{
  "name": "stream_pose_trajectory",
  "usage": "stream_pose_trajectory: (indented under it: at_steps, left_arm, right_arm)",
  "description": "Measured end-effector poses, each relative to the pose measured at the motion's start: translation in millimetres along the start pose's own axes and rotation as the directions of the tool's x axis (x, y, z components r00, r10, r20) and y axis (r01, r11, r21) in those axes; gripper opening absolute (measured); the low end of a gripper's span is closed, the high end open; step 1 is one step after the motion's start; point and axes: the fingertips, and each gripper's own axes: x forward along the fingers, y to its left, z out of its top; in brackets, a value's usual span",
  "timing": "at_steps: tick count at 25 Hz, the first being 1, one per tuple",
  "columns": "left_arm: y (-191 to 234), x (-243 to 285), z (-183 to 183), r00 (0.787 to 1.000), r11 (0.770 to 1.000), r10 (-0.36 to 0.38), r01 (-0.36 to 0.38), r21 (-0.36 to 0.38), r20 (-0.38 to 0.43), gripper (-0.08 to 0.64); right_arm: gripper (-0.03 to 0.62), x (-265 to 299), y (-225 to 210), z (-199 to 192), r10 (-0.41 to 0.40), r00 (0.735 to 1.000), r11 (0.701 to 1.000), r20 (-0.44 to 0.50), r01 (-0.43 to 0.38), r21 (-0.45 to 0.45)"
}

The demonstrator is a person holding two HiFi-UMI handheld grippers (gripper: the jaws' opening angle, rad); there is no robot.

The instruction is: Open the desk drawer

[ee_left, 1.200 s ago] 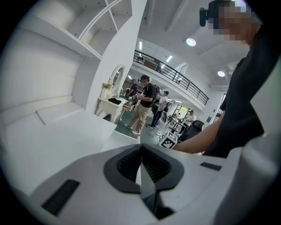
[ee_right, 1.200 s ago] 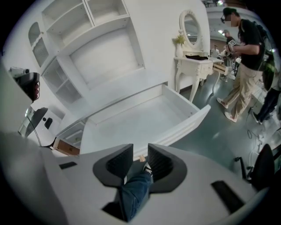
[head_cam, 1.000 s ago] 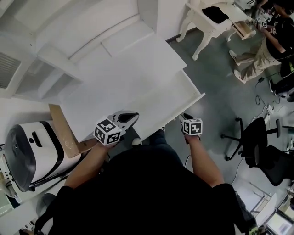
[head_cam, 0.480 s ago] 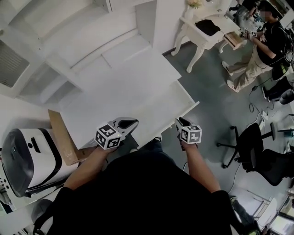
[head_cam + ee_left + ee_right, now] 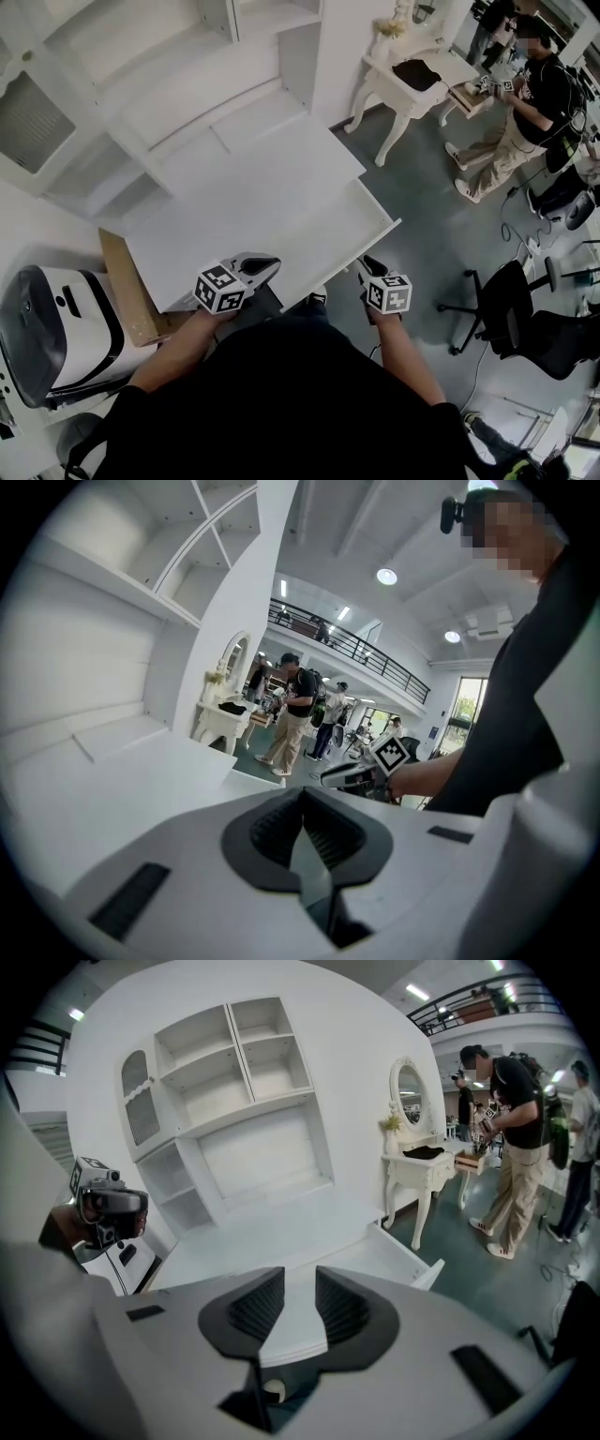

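The white desk [image 5: 244, 192] has its drawer [image 5: 328, 236] pulled out toward me, with a bare white inside. In the right gripper view the drawer [image 5: 398, 1252] lies below and beyond the jaws. My right gripper [image 5: 368, 270] hangs just off the drawer's front edge, apart from it. It is open [image 5: 300, 1279], and only the desk shows through the gap. My left gripper [image 5: 258, 269] hovers over the desk's near edge, left of the drawer. Its pads meet at the tips [image 5: 302, 799] with nothing between them. Each gripper shows in the other's view: the right gripper [image 5: 352, 775] and the left gripper [image 5: 108, 1204].
A hutch of white shelves [image 5: 141, 84] rises behind the desktop. A cardboard panel [image 5: 127, 291] and a round white appliance [image 5: 47, 328] stand at the desk's left. At the right are a white vanity table [image 5: 412, 80], a standing person [image 5: 525, 103] and black office chairs [image 5: 525, 309].
My right gripper has lifted and drawn back from the drawer's front toward my body. The left gripper has shifted a little. The drawer stays pulled out.
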Motion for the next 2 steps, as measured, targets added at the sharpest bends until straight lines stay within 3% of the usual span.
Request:
stream_pose_trajectory:
  at_steps: [2]
  left_arm:
    - [-5.1, -5.0, -3.6, 1.000, 1.000, -0.003, 0.003, -0.001, 0.001, 0.009]
  right_arm:
    - [0.104, -6.0, 7.1, -3.1, 0.002, 1.000, 1.000, 0.004, -0.002, -0.003]
